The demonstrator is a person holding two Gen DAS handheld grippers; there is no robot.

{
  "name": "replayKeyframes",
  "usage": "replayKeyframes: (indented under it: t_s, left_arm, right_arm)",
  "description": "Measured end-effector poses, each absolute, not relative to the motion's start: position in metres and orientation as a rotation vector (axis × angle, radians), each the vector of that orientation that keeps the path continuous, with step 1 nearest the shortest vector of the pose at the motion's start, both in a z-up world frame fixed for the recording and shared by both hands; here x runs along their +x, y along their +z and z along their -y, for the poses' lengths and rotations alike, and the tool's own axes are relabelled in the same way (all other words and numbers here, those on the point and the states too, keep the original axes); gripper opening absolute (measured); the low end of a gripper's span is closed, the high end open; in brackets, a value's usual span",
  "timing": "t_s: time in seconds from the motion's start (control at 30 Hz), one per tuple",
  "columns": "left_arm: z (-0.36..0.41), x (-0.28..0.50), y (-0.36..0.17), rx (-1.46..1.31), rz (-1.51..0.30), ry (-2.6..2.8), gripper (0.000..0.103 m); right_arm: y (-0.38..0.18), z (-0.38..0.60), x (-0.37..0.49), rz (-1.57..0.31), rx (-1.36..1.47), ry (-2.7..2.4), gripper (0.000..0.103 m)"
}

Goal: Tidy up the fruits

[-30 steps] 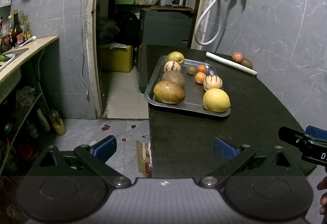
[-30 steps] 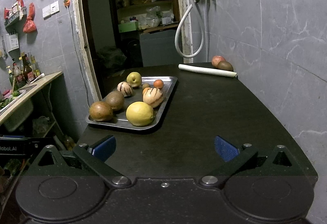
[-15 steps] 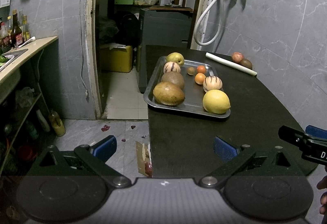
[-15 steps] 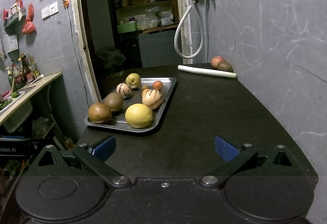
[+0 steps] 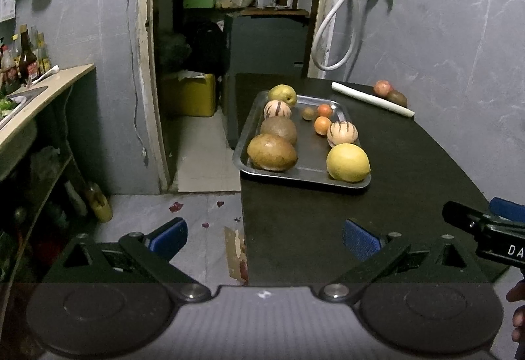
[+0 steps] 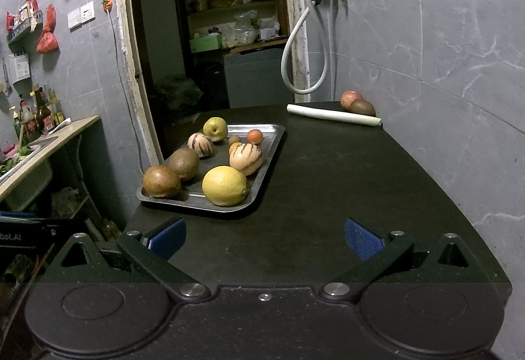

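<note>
Fruits lie on a metal tray (image 6: pixel 269 143) that stands at the left edge of the dark table (image 6: pixel 344 196); on the tray we see a yellow lemon (image 6: pixel 224 185) at the near right corner, two brown fruits (image 6: pixel 161 181) along the left side, two striped melons (image 6: pixel 246 158), a yellow-green pear (image 6: pixel 215 129) at the far end, two small oranges (image 5: pixel 323 125) and one small kiwi (image 5: pixel 307 113); a red apple (image 6: pixel 351 98) and a dark brown fruit (image 6: pixel 362 107) rest apart from the tray, near the wall, just behind a white roll (image 6: pixel 333 115); we hold our left gripper (image 5: pixel 264 237) over the near table edge, its blue pads (image 5: pixel 359 239) spread wide with nothing between them; our right gripper (image 6: pixel 265 237) hangs over the near part of the table, also wide apart and empty; both are well apart from the tray.
</note>
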State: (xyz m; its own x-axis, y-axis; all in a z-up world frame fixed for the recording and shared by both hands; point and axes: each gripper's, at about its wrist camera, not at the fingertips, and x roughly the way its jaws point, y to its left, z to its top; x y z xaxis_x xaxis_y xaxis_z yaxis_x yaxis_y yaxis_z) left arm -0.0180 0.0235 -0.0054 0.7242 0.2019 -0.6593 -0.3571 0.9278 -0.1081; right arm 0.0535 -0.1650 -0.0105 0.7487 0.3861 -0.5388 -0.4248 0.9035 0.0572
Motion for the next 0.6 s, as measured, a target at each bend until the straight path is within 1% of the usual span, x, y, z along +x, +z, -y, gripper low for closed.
replayKeyframes:
  t_s: [0.6]
  left_arm:
    - [-0.024, -0.0118, -0.0041, -0.257, -0.73, 0.319, 0.102]
  right_arm:
    - [-0.0108, 0.165, 0.0538, -0.574, -0.068, 0.442, 0.102]
